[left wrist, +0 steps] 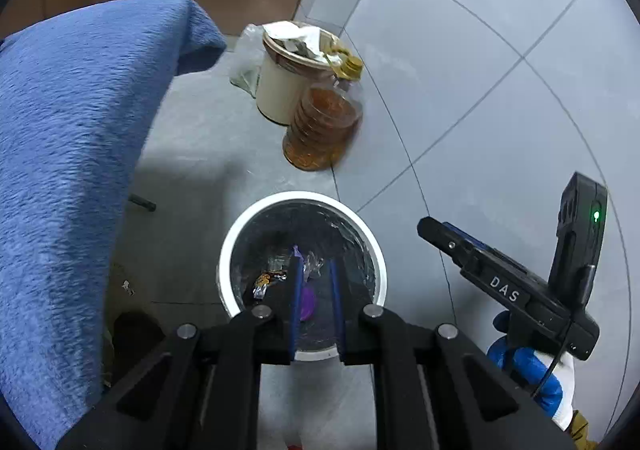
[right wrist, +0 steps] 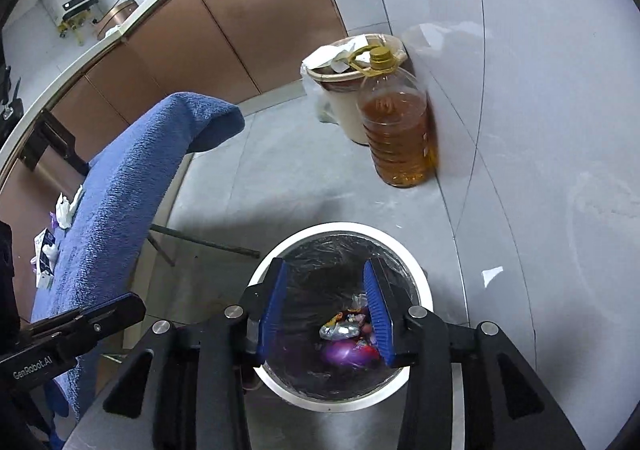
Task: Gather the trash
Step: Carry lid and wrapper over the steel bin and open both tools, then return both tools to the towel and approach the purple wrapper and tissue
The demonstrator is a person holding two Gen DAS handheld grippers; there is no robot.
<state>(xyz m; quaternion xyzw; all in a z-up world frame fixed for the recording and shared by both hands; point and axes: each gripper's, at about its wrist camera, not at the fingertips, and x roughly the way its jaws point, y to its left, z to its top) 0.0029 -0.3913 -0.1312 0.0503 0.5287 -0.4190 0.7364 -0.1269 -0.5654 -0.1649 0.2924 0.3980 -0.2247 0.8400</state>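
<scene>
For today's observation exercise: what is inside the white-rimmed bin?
The bin holds a dark liner, a purple round item and foil wrappers. Anything beneath them is hidden.

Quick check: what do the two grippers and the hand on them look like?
Both grippers are black with silver pivot bolts and blue finger pads. The right gripper is marked "DAS", with a green light and a black cable; the hand wears a blue and white glove. The left gripper reads "GenRobot.AI".

Left gripper (left wrist: pixel 316 270) angled downward, blue-padded fingers (left wrist: pixel 296 302) slightly apart, right gripper (right wrist: pixel 326 290) pointing down, fingers spread wide, nothing held
</scene>
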